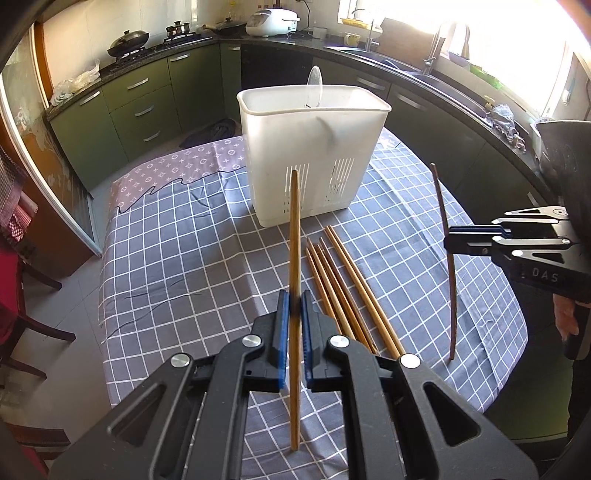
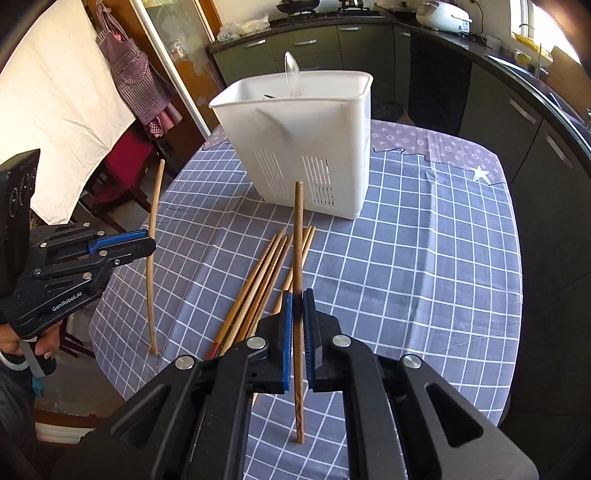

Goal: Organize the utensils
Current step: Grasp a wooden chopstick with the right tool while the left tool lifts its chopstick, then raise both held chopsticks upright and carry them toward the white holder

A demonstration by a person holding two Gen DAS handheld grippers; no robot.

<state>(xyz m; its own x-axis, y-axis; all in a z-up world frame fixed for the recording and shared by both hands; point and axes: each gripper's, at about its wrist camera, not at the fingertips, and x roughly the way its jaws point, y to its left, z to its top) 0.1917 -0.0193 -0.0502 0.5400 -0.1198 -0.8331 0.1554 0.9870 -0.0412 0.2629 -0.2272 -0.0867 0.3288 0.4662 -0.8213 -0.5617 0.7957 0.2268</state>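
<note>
A white slotted utensil holder [image 1: 310, 155] [image 2: 306, 144] stands on the checked tablecloth with a clear spoon [image 1: 315, 86] [image 2: 291, 74] sticking out of it. My left gripper [image 1: 294, 306] [image 2: 151, 242] is shut on a light wooden chopstick [image 1: 294, 240] [image 2: 153, 206], held upright above the cloth. My right gripper [image 2: 298, 306] [image 1: 448, 236] is shut on a darker wooden chopstick [image 2: 298, 236] [image 1: 443, 206], also upright. Several loose chopsticks [image 1: 343, 284] [image 2: 258, 284] lie in a bundle on the cloth in front of the holder, between the two grippers.
The table [image 1: 177, 258] [image 2: 424, 258] is covered by a grey-blue checked cloth. Green kitchen cabinets [image 1: 147, 99] and a dark counter curve behind it, with a rice cooker [image 1: 273, 22] and pans. A person's hand [image 2: 22, 343] grips the left tool. Chairs [image 2: 125, 166] stand at the table's left.
</note>
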